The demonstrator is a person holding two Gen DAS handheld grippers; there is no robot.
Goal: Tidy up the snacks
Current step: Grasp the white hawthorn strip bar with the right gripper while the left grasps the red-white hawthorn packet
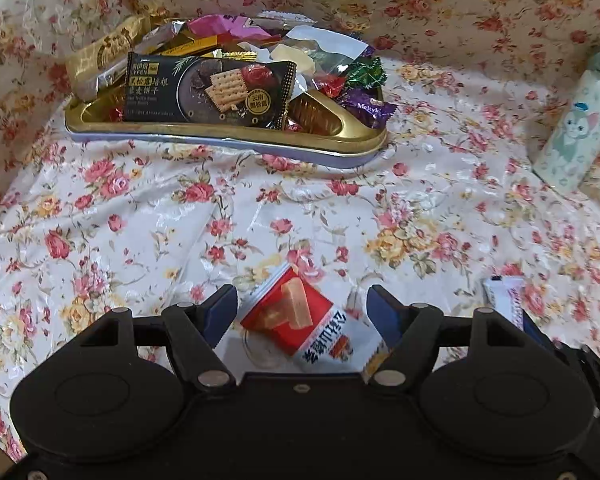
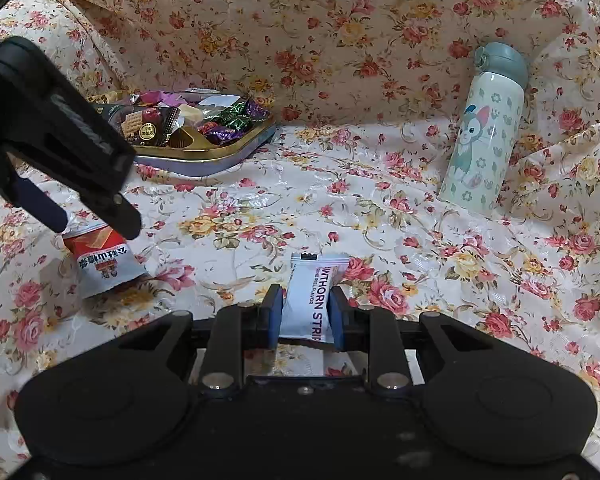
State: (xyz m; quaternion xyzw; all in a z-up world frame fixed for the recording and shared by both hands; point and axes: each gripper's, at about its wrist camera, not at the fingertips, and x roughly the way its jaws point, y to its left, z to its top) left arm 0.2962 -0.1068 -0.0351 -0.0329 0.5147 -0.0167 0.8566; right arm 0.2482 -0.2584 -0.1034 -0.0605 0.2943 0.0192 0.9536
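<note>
Left tongs [image 1: 302, 308] gape wide over the red packet [image 1: 300, 326], which lies flat on the floral cloth [image 1: 140, 208] between the two blue pads, neither pad touching it that I can see. From the right wrist view, those same left tongs [image 2: 96, 226] hang just above that red packet [image 2: 104, 262], tips at its upper end.

Over on the right, the right tongs [image 2: 306, 314] are narrow and clamped on the white strip [image 2: 314, 296], a pad pressed to each long side. Its printed end pokes forward past the fingertips, and whether it is off the cloth I cannot tell. In the left wrist view a bit of the white strip [image 1: 504, 296] peeks in at the lower right edge.

Further back sits the gold tray [image 1: 228, 134], heaped with snacks: a dark cracker pack [image 1: 208, 90] propped across the front, a gold bar [image 1: 104, 56] leaning off the left rim, a purple candy [image 1: 366, 108] at the right end, a green candy [image 1: 364, 72] just behind it. The right wrist view has the tray [image 2: 204, 158] well apart from both packets, at the back left.

A bottle [image 2: 486, 132] with a cartoon cat stands off to the right, tilted against the draped cloth.
</note>
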